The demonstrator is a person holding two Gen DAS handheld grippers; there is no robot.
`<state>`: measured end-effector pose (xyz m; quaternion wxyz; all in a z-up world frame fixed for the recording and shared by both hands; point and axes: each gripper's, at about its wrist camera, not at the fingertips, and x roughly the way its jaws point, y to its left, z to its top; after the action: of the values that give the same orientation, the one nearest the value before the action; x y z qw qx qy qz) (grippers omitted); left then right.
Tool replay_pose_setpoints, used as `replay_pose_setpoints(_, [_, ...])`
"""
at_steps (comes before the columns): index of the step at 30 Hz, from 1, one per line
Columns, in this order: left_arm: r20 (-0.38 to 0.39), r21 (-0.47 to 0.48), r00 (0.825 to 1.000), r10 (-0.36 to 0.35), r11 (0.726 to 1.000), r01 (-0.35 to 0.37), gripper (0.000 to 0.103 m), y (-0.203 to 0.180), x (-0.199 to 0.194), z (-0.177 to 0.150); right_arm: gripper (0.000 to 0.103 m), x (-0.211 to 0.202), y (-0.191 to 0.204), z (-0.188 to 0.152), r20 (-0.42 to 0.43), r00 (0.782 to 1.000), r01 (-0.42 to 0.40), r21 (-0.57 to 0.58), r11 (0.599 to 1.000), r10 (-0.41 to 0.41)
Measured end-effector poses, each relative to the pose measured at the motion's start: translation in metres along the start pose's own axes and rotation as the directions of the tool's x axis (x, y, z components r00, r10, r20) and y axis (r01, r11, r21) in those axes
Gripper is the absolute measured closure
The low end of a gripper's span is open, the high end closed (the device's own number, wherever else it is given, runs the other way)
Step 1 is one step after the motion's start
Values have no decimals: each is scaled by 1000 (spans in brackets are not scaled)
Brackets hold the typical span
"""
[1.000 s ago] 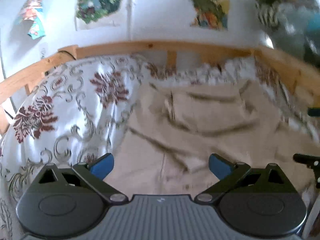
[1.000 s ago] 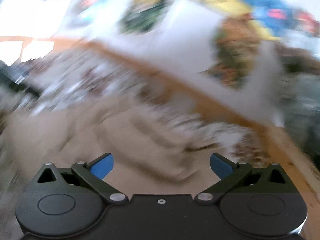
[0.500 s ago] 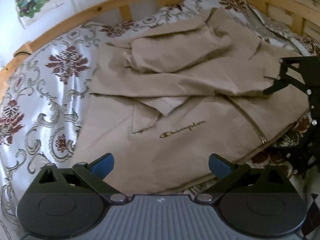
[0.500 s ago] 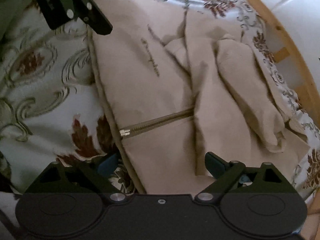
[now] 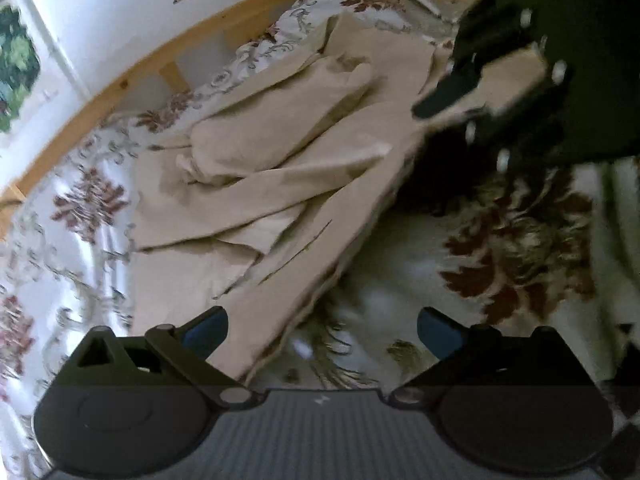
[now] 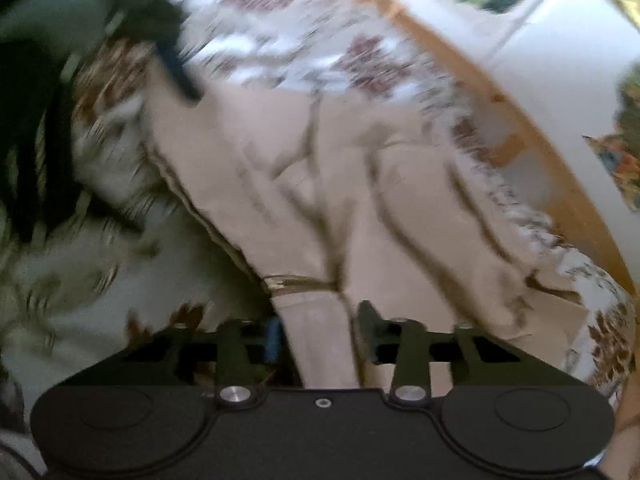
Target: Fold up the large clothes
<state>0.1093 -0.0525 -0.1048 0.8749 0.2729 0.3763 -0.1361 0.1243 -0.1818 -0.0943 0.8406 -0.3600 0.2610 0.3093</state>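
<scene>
Jacket hem (image 6: 320, 344) between right claw (image 6: 318, 338) pads.

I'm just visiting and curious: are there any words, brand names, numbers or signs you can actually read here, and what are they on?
Nothing here can be read.
Beige jacket: a dark stitched mark on the front, too blurred to read in either view.
Wall posters: colourful pictures only, no words to make out.
Left tongs: a tiny white emblem on the grey casing, a symbol with no legible letters.
</scene>
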Motion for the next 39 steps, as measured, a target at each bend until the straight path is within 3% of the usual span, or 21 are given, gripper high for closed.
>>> replay_pose_setpoints(2, [-1, 10, 996, 88, 996, -88, 4, 0, 8, 1, 83, -5, -5, 0, 27, 999, 24, 25, 999, -25])
replay_pose_setpoints(5, [-47, 0, 975, 219, 976, -219, 24, 9, 20, 3, 83, -7, -8, 0, 39, 998, 39, 28, 999, -40])
replay_pose_setpoints(7, [-77, -37, 962, 263, 963, -267, 34, 20, 24, 2, 85, -8, -8, -1, 40, 998, 40, 23, 999, -41])
replay_pose_setpoints(11, [-99, -156, 961, 257, 950, -270, 49, 49, 22, 3, 85, -6, -9, 0, 44, 998, 51, 20, 999, -52])
replay_pose_setpoints(14, [-93, -173, 956, 277, 942, -289, 58, 58, 21, 3, 85, -6, -8, 0, 47, 997, 63, 27, 998, -64])
replay_pose_setpoints(16, [-81, -191, 960, 269, 941, -280, 81, 63, 20, 3, 85, -6, -8, 0, 48, 997, 66, 25, 998, -67])
replay_pose_setpoints(19, [-38, -277, 970, 241, 930, -242, 94, 74, 13, 3, 85, -5, -5, 0, 39, 997, 63, 5, 998, -63])
replay_pose_setpoints(22, [14, -358, 980, 199, 916, -180, 96, 90, 7, 9, 78, -1, 1, 0, 12, 999, 43, -46, 998, -43])
replay_pose_setpoints(24, [51, -384, 983, 176, 912, -143, 97, 97, 3, 14, 68, 2, 9, -1, -24, 999, 24, -107, 994, -27])
replay_pose_setpoints(28, [93, -399, 985, 145, 912, -96, 97, 114, 2, 20, 67, 7, 11, -10, -155, 987, -2, -240, 971, -37])
replay_pose_setpoints(31, [86, -404, 990, 111, 912, -67, 97, 122, 4, 23, 67, 11, -9, -23, -267, 963, -7, -204, 979, -49])
replay_pose_setpoints(33, [71, -369, 993, 93, 927, -60, 97, 124, 5, 26, 72, 13, -26, -36, -347, 936, 1, -174, 985, -62])
replay_pose_setpoints(35, [34, -285, 996, 79, 956, -66, 94, 120, 7, 26, 75, 9, -40, -47, -377, 921, 37, -171, 985, -100])
replay_pose_setpoints(39, [-78, -70, 994, 73, 994, -78, 76, 108, 19, 17, 76, -8, -65, -64, -358, 923, 104, -110, 989, -137])
